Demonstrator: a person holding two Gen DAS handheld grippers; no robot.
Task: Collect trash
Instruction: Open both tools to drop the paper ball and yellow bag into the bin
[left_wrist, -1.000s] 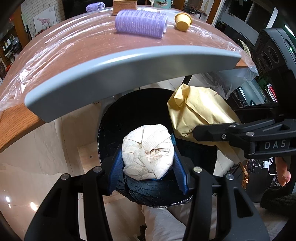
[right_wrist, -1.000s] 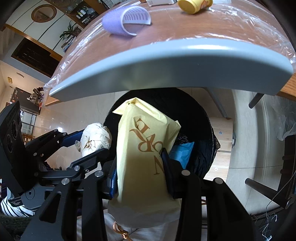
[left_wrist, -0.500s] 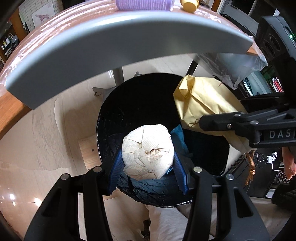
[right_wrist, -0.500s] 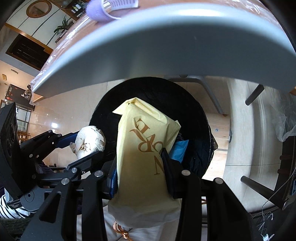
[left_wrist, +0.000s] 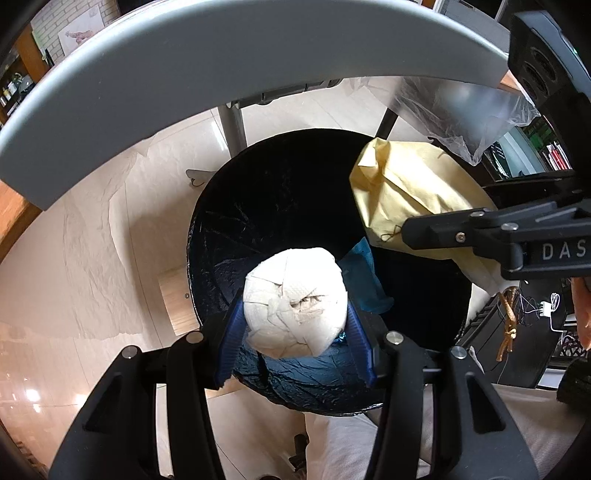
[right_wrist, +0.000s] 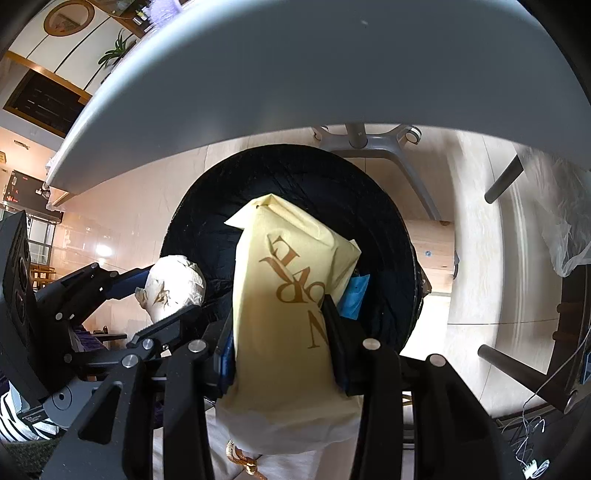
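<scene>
Under the grey table edge (left_wrist: 221, 48), one black-lined bin (left_wrist: 280, 206) gapes at 12 o'clock — left gripper (left_wrist: 295, 325) clamps one paper wad (left_wrist: 295, 302), right gripper (right_wrist: 280, 347) clamps one yellow bag (right_wrist: 288, 295).

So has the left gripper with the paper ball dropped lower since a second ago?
Yes. The left gripper has sunk: the table edge has risen in its view, and the black bin looms larger.

Below me the black bin (left_wrist: 280, 206) gapes wide and mostly clear. The grey table edge (left_wrist: 229, 66) looms overhead, its leg (left_wrist: 233, 122) standing just beyond the rim.
</scene>
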